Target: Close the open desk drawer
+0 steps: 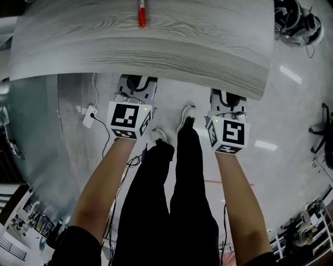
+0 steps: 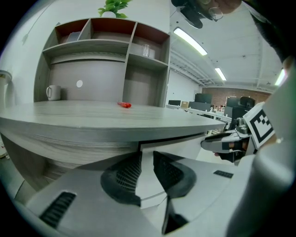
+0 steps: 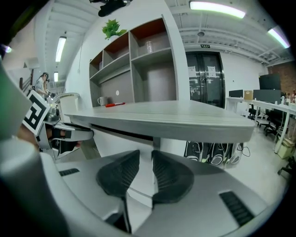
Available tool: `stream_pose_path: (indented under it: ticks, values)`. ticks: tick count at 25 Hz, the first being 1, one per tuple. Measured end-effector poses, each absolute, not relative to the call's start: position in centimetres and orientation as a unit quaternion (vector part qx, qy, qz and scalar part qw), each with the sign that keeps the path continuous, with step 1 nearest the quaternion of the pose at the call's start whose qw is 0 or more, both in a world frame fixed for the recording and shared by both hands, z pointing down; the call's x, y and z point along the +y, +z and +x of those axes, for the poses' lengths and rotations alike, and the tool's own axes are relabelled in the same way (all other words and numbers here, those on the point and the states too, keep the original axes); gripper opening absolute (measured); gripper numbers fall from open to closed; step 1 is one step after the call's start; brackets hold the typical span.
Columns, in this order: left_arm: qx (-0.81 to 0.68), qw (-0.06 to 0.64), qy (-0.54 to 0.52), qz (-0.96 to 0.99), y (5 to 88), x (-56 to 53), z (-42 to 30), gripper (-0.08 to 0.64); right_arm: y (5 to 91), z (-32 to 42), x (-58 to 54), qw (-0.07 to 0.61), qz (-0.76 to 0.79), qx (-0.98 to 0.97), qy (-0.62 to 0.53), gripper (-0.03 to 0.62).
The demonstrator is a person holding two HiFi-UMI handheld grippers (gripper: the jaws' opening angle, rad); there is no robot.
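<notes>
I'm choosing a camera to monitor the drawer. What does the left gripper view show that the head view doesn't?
Only the left gripper view: the white drawer front under the grey wooden desktop, and the wooden shelf unit with a white mug inside. Only the head view: the person's black trouser legs and a white plug adapter on the floor. Both: that desktop and the red marker pen on it.

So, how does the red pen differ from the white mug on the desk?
The red pen is thin and long; the white mug is squat and round, with a handle. The pen lies flat, while the mug stands upright. The pen is out on the open desktop; the mug sits further back, by the shelf unit. Both rest on the same grey surface.
</notes>
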State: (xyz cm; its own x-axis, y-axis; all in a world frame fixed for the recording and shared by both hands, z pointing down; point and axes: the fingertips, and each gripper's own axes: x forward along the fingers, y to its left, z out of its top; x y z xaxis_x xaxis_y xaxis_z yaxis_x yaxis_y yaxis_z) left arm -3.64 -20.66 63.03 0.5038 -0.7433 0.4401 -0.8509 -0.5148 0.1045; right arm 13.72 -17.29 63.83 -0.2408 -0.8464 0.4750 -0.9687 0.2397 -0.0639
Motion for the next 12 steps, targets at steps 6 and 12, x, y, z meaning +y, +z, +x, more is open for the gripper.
stream_pose_path:
  ticks: [6, 12]
  values:
    - [-0.464, 0.143, 0.17, 0.858, 62.85, -20.62, -3.92, 0.089, 63.76, 13.5, -17.22, 0.177, 0.587, -0.771, 0.17, 0.1]
    - [-0.475, 0.155, 0.168, 0.849, 62.98, -20.6, -3.84, 0.084, 63.87, 13.75, -17.29, 0.164, 0.594, -0.764, 0.189, 0.098]
